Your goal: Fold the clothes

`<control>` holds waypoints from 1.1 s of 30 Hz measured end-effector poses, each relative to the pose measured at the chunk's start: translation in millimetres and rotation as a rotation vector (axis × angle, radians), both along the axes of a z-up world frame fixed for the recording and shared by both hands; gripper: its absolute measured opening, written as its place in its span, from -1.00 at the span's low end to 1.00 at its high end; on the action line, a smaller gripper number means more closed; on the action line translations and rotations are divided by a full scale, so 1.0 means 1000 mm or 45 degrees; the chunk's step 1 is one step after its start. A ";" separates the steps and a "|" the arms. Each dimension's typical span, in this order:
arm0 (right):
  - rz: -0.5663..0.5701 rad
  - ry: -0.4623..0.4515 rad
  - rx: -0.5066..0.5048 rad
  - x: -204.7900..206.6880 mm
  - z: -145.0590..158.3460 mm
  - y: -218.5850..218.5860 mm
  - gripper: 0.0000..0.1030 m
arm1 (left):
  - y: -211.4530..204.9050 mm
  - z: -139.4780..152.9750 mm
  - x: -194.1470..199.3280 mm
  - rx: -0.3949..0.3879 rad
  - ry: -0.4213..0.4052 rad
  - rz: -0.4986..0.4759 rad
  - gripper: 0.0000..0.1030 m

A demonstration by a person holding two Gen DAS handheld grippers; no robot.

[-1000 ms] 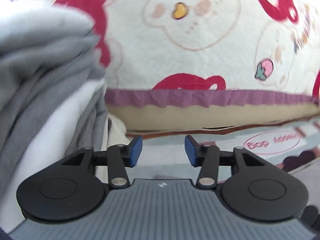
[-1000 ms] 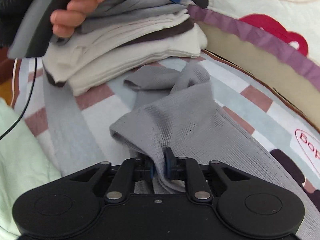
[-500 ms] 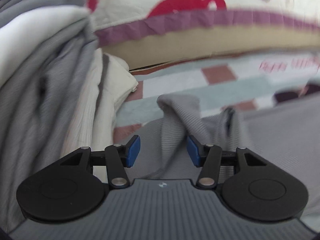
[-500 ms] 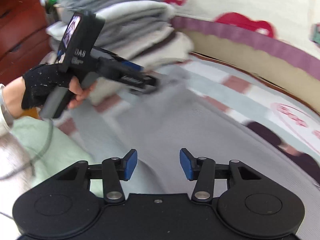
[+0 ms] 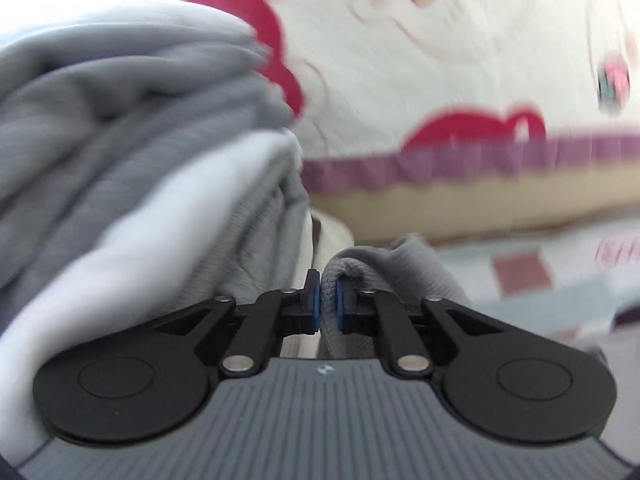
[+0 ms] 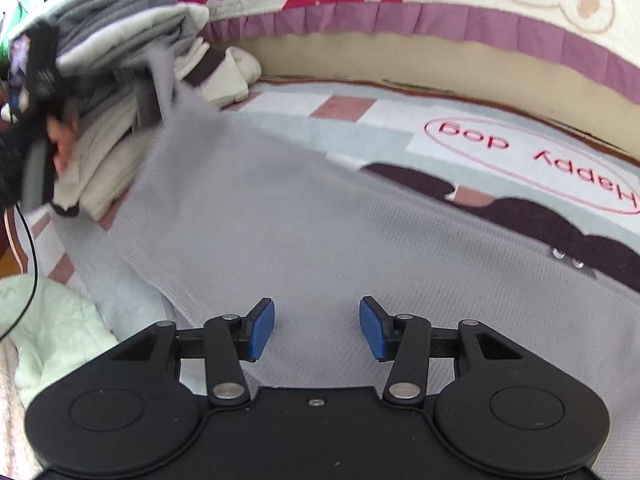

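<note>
Left wrist view: left hand-held gripper [image 5: 327, 307] clenched on a rolled edge of the grey knit garment [image 5: 404, 264], pinch dead centre between the blue pads. Folded stack [image 5: 132, 168] of grey and white clothes fills 9 to 11 o'clock, touching the gripper's left side. Quilt with purple frill [image 5: 440, 160] at 12 to 2 o'clock. View is blurred.

Right wrist view: right hand-held gripper [image 6: 317, 329] released, jaws wide apart, hovering low over the grey knit garment [image 6: 312, 232], which lies spread on the bed sheet [image 6: 360, 120] and rises at 10 o'clock toward the folded stack [image 6: 120, 40], where a hand [image 6: 60, 144] holds the other tool. Whether the blue pads touch cloth, cannot tell.

Handling: looks like a light, soft, floppy waffle knit; it drapes and sags, not slippery, not fragile. Best held at a hem or a corner, the thick rolled edge giving the pads a firm bite; a one-point hold will let it droop.
</note>
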State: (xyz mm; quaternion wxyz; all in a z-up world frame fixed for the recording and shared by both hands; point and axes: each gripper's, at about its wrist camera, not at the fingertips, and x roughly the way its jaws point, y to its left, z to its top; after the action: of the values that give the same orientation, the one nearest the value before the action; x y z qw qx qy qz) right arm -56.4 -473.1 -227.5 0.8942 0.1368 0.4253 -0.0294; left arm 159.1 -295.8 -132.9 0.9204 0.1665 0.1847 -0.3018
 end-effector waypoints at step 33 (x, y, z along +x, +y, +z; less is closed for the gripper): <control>-1.215 -0.088 0.169 -0.232 0.000 -0.150 0.13 | -0.002 -0.031 -0.070 0.077 0.244 -0.151 0.29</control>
State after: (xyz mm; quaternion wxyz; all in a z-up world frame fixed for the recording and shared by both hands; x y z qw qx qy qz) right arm -288.4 -622.7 -227.1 0.7839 0.3744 0.2859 -0.4044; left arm 89.2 -298.1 -164.0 0.8736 0.1753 0.2708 -0.3644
